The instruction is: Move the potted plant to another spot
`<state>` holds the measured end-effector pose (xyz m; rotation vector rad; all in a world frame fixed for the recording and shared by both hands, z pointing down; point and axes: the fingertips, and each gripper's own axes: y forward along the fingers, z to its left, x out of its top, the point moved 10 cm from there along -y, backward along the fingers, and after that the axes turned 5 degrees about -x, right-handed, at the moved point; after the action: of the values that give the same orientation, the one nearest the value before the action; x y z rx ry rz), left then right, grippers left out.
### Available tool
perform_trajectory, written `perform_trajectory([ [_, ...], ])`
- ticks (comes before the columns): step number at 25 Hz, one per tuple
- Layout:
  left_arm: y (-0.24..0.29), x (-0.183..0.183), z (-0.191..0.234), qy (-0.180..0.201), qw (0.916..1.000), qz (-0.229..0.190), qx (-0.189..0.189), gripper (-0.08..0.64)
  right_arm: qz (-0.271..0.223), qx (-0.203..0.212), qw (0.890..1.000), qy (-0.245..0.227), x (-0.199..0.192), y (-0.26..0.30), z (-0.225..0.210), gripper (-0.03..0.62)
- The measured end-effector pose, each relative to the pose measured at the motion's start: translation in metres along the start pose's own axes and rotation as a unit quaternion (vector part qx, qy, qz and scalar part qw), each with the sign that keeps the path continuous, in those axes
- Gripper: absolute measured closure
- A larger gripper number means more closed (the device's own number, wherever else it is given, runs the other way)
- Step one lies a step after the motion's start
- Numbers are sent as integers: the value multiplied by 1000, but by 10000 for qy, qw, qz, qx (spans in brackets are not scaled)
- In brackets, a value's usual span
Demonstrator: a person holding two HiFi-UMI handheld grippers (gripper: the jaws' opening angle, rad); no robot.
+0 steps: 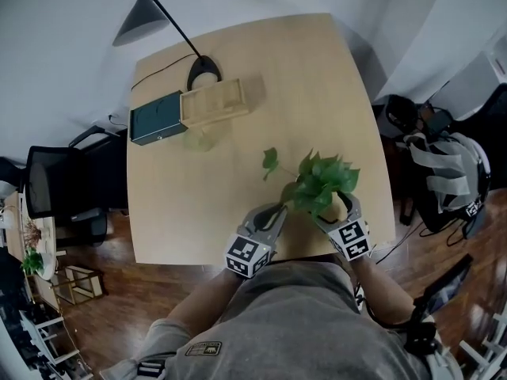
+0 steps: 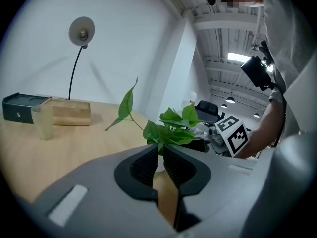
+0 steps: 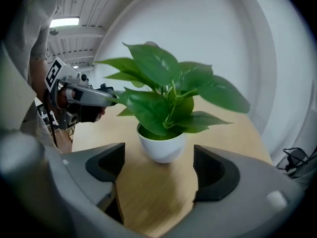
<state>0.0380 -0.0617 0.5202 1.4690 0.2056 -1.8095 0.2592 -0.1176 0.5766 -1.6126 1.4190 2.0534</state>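
Observation:
The potted plant [image 1: 321,182], green leaves in a small white pot [image 3: 161,145], stands on the wooden table [image 1: 214,204] near its front edge. My right gripper [image 3: 158,158] is open just short of the pot, with a jaw to each side of it and neither pad touching it. In the head view the right gripper [image 1: 342,206] sits at the plant's right and the left gripper [image 1: 279,209] at its left. My left gripper [image 2: 159,152] is shut with nothing between its pads; the plant [image 2: 171,130] shows just beyond its tips.
At the table's far side stand a black desk lamp [image 1: 202,70], a dark green box [image 1: 157,117], a wooden box [image 1: 214,101] and a translucent cup [image 1: 198,139]. A black chair [image 1: 59,184] is left of the table, bags [image 1: 447,172] to the right.

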Motion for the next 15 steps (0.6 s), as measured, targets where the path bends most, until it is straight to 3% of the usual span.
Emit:
perform_trajectory([
  [9,8,-9,0,-5,9997,262,35,526,-1,176,9993,-329,10,54,-7,54],
  [15,6,-11,1,12,9996,264,141,526,-111,281,9985,-467,16,66,-5,48],
])
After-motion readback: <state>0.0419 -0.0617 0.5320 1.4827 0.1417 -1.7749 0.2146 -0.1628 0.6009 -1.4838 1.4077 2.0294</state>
